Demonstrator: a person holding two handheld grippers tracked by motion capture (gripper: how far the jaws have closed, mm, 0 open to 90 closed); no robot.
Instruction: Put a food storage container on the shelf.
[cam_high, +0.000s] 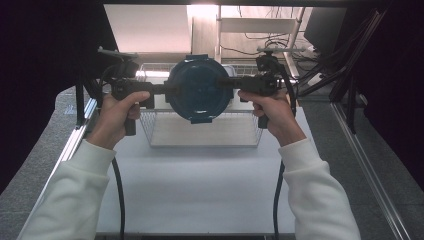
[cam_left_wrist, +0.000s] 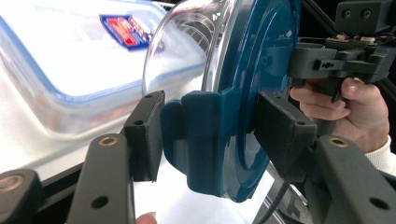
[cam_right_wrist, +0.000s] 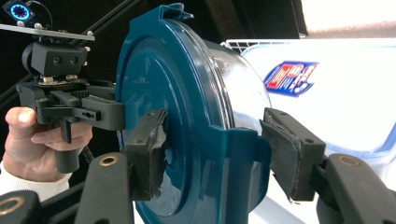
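A round clear container with a dark teal lid (cam_high: 197, 89) hangs on edge above a wire basket (cam_high: 150, 135), the lid facing the person. My left gripper (cam_high: 162, 90) clamps its left side and my right gripper (cam_high: 231, 84) its right side. In the left gripper view, the left gripper (cam_left_wrist: 210, 135) has its pads (cam_left_wrist: 144, 135) pressed on a teal lid clip (cam_left_wrist: 205, 140) and the lid face. The right gripper view has the right gripper (cam_right_wrist: 210, 154) closed the same way over the opposite clip (cam_right_wrist: 238, 172). The clear bowl (cam_right_wrist: 243, 88) bulges behind the lid.
A rectangular clear box with a blue-edged lid and a red-blue label (cam_left_wrist: 70, 60) lies in the basket behind the round container. The basket stands at the far end of a white table (cam_high: 200, 190). Metal rails, a white rack and cables ring the table's sides and back.
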